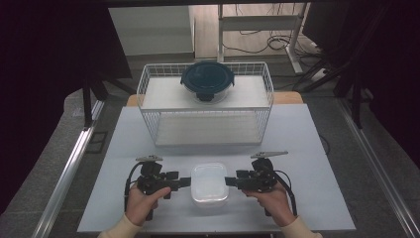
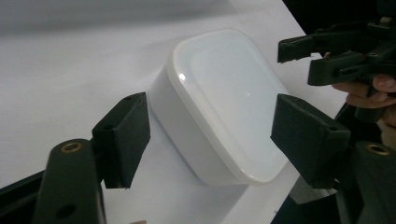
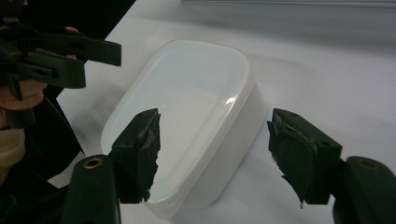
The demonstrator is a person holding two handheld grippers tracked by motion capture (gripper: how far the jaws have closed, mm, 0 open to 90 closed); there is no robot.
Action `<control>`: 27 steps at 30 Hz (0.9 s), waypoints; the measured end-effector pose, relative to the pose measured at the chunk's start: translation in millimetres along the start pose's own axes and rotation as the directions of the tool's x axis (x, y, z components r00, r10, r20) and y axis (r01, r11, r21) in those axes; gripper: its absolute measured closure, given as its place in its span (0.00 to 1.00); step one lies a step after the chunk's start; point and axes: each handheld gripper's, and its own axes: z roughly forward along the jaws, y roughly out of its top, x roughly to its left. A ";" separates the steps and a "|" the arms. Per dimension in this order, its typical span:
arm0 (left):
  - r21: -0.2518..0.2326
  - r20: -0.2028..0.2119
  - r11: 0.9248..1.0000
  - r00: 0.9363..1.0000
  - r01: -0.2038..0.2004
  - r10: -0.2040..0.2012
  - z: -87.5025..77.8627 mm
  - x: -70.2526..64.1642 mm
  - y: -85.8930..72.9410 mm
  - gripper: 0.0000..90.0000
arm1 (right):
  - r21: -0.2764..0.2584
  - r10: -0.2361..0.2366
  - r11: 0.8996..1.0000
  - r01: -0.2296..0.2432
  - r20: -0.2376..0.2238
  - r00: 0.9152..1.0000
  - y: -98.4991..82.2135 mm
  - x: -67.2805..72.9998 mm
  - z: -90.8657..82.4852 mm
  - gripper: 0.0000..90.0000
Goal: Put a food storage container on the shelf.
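A white, rounded-rectangular lidded container (image 1: pixel 209 182) sits on the table near its front edge. My left gripper (image 1: pixel 186 182) points at its left end and my right gripper (image 1: pixel 229 181) at its right end, both held level by the person's hands. In the left gripper view the container (image 2: pixel 224 107) lies between the open jaws of my left gripper (image 2: pixel 212 135), whose pads stand clear of its sides. In the right gripper view the container (image 3: pixel 187 116) likewise lies between the spread jaws of my right gripper (image 3: pixel 217 149), with no contact visible.
A white wire rack (image 1: pixel 148 84) stands at the back of the table, and a round container with a dark blue lid (image 1: pixel 207 80) rests on its top shelf. The pale table (image 1: pixel 307 148) has bare room on both sides of the hands.
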 end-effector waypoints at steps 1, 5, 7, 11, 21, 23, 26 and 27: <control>0.007 0.012 1.000 1.000 0.015 -0.016 3.1 1.2 -0.1 0.32 | 0.000 0.006 1.000 -0.006 -0.002 1.000 0.1 -0.3 1.0 0.38; 0.020 0.043 0.998 0.997 0.057 -0.058 10.8 6.3 -1.9 0.34 | 0.018 0.014 1.000 -0.014 -0.004 1.000 -1.1 -2.7 8.9 0.40; 0.024 0.058 0.996 0.995 0.085 -0.086 13.0 9.6 -3.1 0.36 | 0.024 0.021 1.000 -0.021 -0.009 1.000 -2.2 -3.3 12.0 0.41; 0.027 0.076 0.993 0.990 0.117 -0.119 16.5 13.7 -4.3 0.39 | 0.030 0.042 0.999 -0.042 -0.020 0.999 -3.9 -4.8 16.5 0.43; 0.061 0.110 0.990 0.985 0.130 -0.136 28.2 11.3 -6.8 0.57 | 0.048 0.085 0.995 -0.082 -0.058 0.995 -7.2 -3.8 24.8 0.56; 0.050 0.096 0.989 0.985 0.142 -0.146 28.5 11.8 -7.9 0.62 | 0.043 0.098 0.995 -0.095 -0.054 0.994 -7.9 -4.4 24.2 0.60; 0.040 0.119 0.984 0.977 0.175 -0.178 27.5 17.3 -9.9 0.72 | 0.034 0.137 0.990 -0.135 -0.071 0.988 -8.2 -8.2 20.7 0.68; 0.040 0.127 0.982 0.974 0.183 -0.187 26.8 18.0 -10.0 0.73 | 0.036 0.151 0.988 -0.149 -0.080 0.985 -8.5 -9.5 19.8 0.70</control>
